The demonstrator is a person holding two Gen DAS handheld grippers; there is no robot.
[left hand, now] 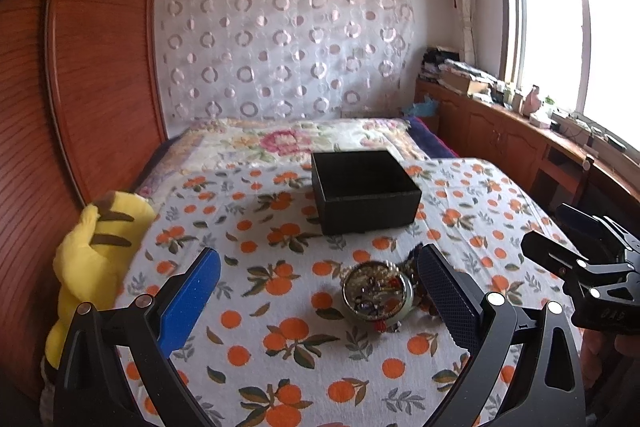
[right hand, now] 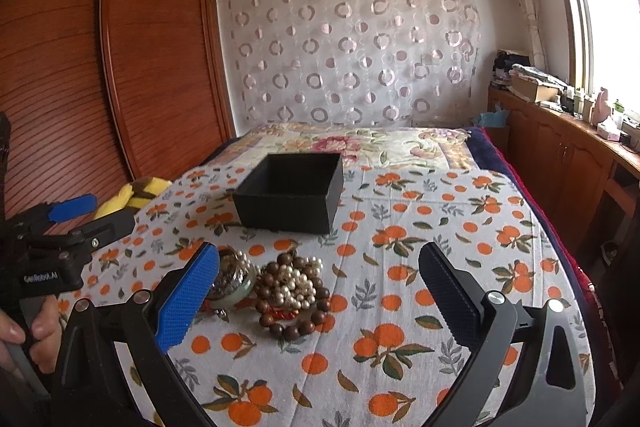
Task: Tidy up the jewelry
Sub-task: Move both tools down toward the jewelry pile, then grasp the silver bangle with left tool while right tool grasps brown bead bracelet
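Note:
A pile of jewelry lies on the orange-print cloth (right hand: 400,247). A round jeweled bangle (left hand: 376,295) shows in the left wrist view; it also shows in the right wrist view (right hand: 232,277) beside a brown wooden bead bracelet (right hand: 298,323) and a white pearl strand (right hand: 292,283). An open, empty black box (left hand: 362,195) (right hand: 290,191) stands behind the pile. My left gripper (left hand: 320,291) is open, with the bangle between its fingers near the right one. My right gripper (right hand: 320,291) is open around the bead pile.
A yellow plush toy (left hand: 96,255) lies at the cloth's left edge. A wooden wardrobe (left hand: 80,67) stands on the left. A wooden counter (left hand: 520,131) with clutter runs under the window on the right. A floral bedspread (left hand: 288,139) lies behind the box.

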